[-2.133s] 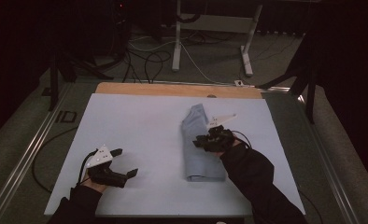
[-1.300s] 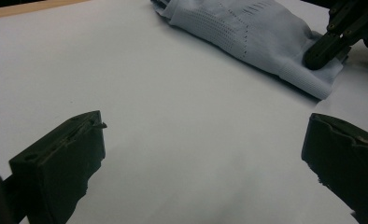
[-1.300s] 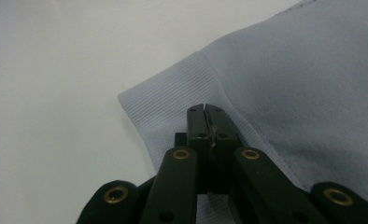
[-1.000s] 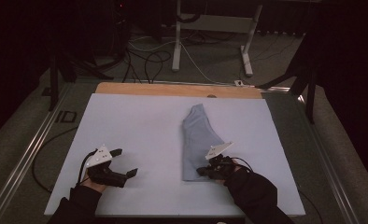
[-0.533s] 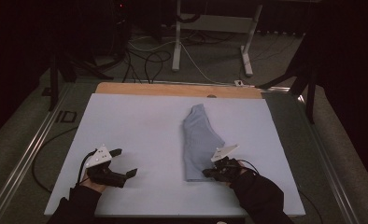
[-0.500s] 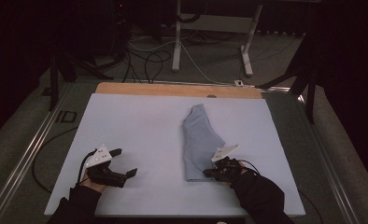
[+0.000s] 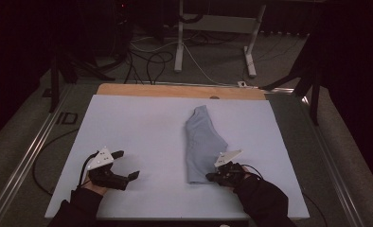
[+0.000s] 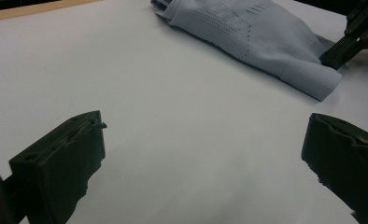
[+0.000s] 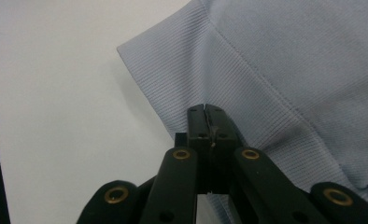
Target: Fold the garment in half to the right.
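Soft, light, limp pale-blue knit garment (image 7: 202,142): best pinched at ribbed near hem, where right gripper (image 9: 205,112) pinches; left gripper (image 8: 205,163) spread, idle.

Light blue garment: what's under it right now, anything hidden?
The garment lies flat on the white table; whatever lies beneath is covered. The right gripper is shut on its ribbed hem.

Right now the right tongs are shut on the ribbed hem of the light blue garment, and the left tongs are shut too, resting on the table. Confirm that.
Not quite. The left tongs are open, jaws spread wide over the bare white table, as the left gripper view shows. The rest holds: the right tongs are shut on the ribbed hem of the light blue garment.
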A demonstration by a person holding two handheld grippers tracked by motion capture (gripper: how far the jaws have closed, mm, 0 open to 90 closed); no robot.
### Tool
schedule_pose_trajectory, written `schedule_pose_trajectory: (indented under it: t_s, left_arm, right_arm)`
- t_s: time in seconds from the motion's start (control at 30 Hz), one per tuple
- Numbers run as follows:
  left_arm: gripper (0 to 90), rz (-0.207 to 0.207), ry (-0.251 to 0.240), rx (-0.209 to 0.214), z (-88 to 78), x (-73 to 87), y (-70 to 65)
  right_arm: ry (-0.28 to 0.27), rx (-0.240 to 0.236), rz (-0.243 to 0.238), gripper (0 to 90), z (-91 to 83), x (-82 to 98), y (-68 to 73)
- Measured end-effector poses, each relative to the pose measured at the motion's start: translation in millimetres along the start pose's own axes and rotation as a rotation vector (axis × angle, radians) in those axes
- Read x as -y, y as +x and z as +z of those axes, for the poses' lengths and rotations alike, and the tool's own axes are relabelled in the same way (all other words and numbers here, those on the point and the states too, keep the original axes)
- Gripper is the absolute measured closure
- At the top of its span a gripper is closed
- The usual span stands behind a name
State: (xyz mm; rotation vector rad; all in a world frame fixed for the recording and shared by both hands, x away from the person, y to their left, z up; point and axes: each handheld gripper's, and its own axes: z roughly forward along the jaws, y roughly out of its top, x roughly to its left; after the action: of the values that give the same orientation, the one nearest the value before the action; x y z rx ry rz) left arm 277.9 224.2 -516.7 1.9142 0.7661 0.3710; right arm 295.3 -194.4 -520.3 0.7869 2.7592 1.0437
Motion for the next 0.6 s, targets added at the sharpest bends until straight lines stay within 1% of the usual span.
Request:
schedule_pose_trajectory:
  t_s: [0.07,0.1,0.17,0.37,0.4,0.43,0.5,0.53,0.57,0.6]
  left_arm:
    - [0.7,0.003,-0.002,0.000,-0.4,-0.1,-0.5]
    - [0.7,0.006,-0.002,-0.002,-0.7,-0.3,-0.9]
    - [0.7,-0.002,-0.006,-0.003,-1.9,-0.7,0.4]
    - [0.7,-0.002,-0.008,-0.003,-2.8,-0.7,0.9]
    - [0.7,-0.002,-0.009,-0.004,-3.1,-0.7,1.2]
    - [0.7,0.002,-0.009,-0.004,-3.2,-0.6,0.7]
    - [0.6,-0.001,-0.007,-0.003,-2.7,-0.7,0.8]
    - [0.6,-0.003,-0.007,-0.002,-2.6,-0.7,1.1]
    - [0.7,-0.004,-0.007,-0.002,-2.6,-0.7,0.9]
    - [0.7,0.000,-0.006,-0.004,-2.8,-0.7,0.6]
  right_arm:
    - [-0.005,-0.009,0.008,90.0,-1.0,0.1,-1.4]
    - [-0.013,-0.024,0.003,90.0,-1.8,-0.6,-1.3]
    - [-0.038,-0.041,-0.006,90.0,-4.8,-3.5,0.0]
    - [-0.064,-0.024,-0.005,85.1,-12.2,-9.3,-1.7]
    - [-0.077,-0.025,0.000,84.1,-14.8,-10.4,-2.4]
    - [-0.099,-0.016,0.001,81.4,-20.2,-12.9,-3.0]
    - [-0.114,-0.007,-0.004,76.7,-24.6,-15.6,-3.6]
    - [-0.121,0.005,-0.005,72.3,-26.1,-16.8,-4.1]
    - [-0.128,0.009,-0.001,70.5,-27.2,-17.8,-5.2]
    - [-0.132,0.012,0.005,66.9,-27.8,-18.8,-6.6]
